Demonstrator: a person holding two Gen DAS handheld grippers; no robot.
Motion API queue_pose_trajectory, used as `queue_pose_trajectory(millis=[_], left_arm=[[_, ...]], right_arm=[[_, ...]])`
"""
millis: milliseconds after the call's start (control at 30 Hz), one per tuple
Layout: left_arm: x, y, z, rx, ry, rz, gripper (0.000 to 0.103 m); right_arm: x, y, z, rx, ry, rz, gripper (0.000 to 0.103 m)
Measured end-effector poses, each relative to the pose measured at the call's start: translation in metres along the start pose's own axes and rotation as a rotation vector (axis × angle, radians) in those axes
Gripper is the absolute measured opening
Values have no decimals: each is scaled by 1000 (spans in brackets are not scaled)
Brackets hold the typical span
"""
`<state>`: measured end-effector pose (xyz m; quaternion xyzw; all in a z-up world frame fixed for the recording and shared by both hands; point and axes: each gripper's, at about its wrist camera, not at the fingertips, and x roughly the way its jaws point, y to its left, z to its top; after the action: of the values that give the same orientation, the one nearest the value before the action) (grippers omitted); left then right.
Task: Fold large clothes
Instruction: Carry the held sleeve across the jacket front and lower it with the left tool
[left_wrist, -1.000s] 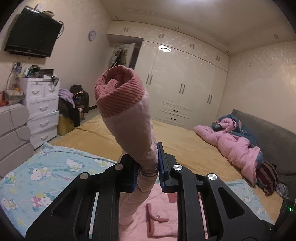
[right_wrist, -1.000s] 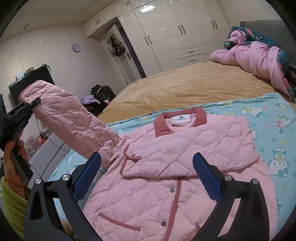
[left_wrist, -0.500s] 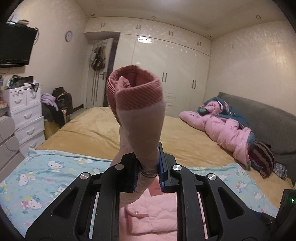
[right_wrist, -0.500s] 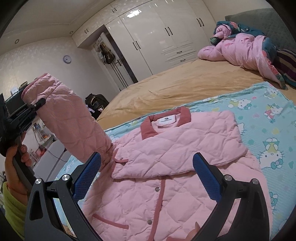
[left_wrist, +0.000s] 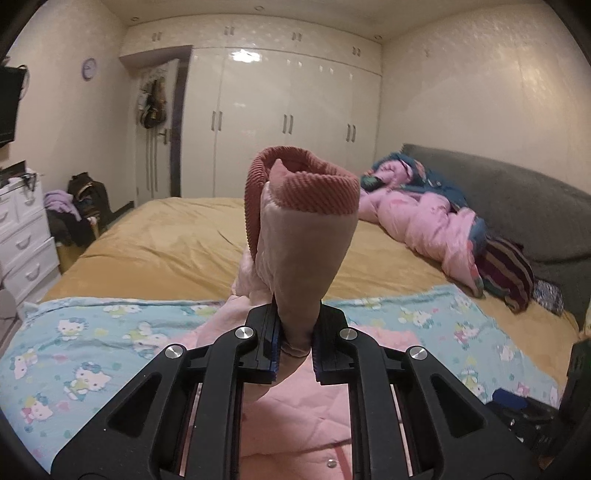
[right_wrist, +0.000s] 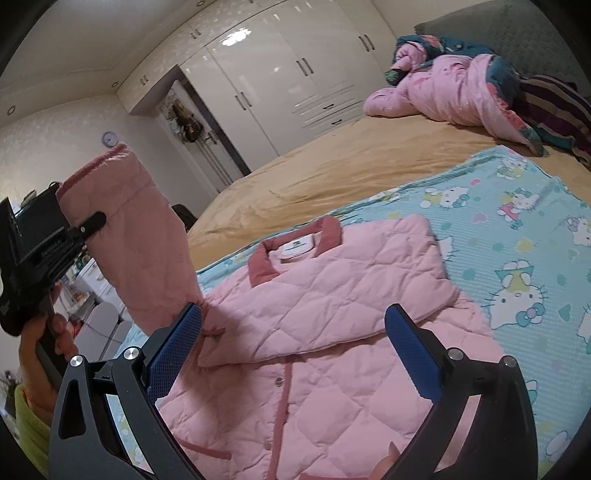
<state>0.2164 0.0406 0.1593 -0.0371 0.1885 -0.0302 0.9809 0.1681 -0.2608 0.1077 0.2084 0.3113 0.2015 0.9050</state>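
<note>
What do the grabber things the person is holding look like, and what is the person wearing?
Both are black plastic tools. The left gripper and right gripper each have two angular arms with cut-out windows, shiny silver screw heads, and blue bumpy pads on the fingers. The left one has a pistol-style handle with small white lettering. The person wears a yellow-green sleeve.

The left gripper (left_wrist: 293, 345), clamped on the sleeve (left_wrist: 303, 254), swung the raised cuff (left_wrist: 301, 184) across toward the jacket (right_wrist: 332, 332), and its view turned from the TV wall to the wardrobe (left_wrist: 288, 122). The sleeve leaned further over the jacket's body. The right gripper (right_wrist: 293, 354), jaws wide, dropped closer over the jacket front
</note>
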Motion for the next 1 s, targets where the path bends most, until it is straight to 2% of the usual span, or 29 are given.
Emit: queue_pose_trajectory(millis=[467,767,867,1000], left_arm=[[61,-59,-58,90,151,-101,6],[97,-89,-109,172,271,-126,6],[104,-98,-124,212,310,-136,7],[109,-110,-141,251,348,-152,14]], right_arm=[[-9,-53,9,86,-21,-91,99],[-6,-69,9,106,-18,-124,99],[-2,-74,9,118,-10,-135,99],[3,-79,8,127,0,-142,99]])
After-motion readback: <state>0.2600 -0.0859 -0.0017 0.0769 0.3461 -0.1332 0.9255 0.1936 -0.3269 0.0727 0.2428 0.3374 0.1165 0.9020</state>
